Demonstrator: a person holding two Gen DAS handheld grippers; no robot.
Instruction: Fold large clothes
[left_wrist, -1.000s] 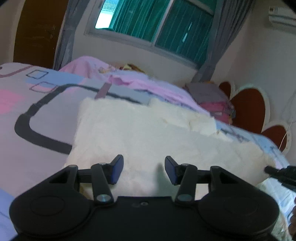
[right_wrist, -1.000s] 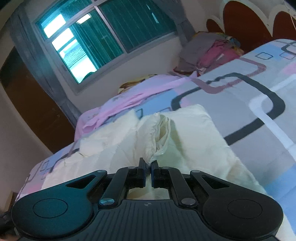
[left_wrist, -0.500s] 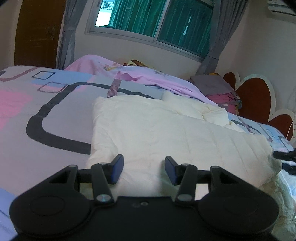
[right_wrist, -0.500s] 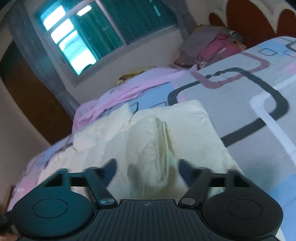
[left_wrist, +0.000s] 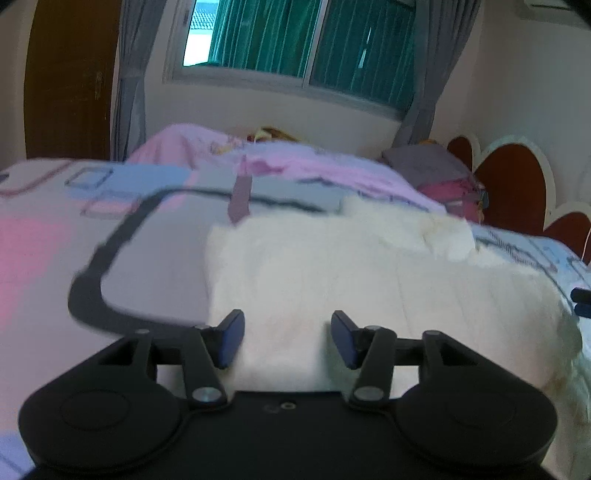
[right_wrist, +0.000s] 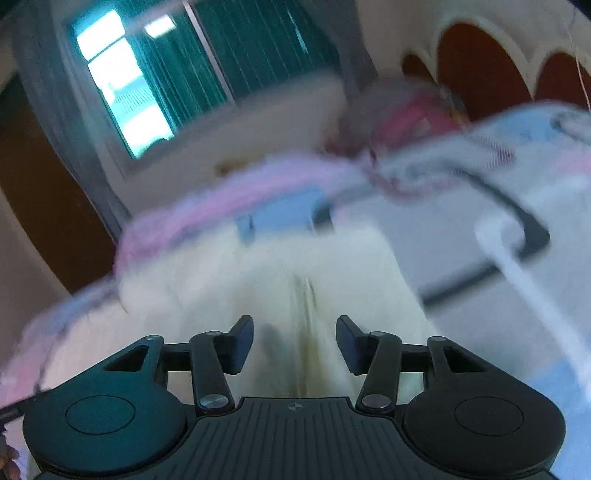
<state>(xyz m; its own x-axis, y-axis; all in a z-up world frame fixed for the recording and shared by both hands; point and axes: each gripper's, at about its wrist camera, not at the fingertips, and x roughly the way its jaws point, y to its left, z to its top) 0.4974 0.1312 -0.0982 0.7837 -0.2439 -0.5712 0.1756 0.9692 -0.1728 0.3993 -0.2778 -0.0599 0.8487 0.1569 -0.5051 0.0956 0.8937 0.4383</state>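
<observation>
Both grippers, left gripper and right gripper, jaws opening and pinching nothing, hover over the cream garment mid-bed; unheld, its loose fold could slump apart.

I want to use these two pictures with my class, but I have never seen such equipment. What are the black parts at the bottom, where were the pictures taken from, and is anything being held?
A person holds a two-fingered tool in each hand, each carrying its own camera. One picture looks along the left gripper, the other along the right gripper. Both point at a cream garment lying partly folded on a patterned bed sheet. Both tools' jaws are opening. Neither holds anything; the cloth lies beneath them. Behind are a window and a pile of clothes.
</observation>
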